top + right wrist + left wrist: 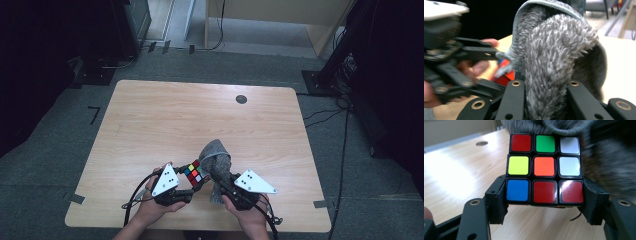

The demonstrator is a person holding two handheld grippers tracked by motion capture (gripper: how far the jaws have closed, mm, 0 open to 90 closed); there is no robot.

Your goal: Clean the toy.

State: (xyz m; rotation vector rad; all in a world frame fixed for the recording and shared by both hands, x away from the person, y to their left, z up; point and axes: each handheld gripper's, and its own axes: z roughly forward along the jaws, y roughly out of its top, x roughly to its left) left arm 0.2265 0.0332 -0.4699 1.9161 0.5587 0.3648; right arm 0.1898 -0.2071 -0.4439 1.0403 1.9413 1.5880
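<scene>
Both jaws clamped: left gripper (197,184) on puzzle cube (544,168), right gripper (216,176) on grey cloth (556,57).

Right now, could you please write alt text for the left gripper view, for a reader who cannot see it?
A scrambled puzzle cube is clamped at its bottom row between the black jaws of the left hand-held gripper, above a light wooden table. A fuzzy grey cloth lies right behind the cube and to its right.

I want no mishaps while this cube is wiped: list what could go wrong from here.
1. The left gripper clamps the cube only at its bottom row, so a push from the grey cloth could tip it out.
2. The cloth bulges loosely above the right gripper and may slip.
</scene>
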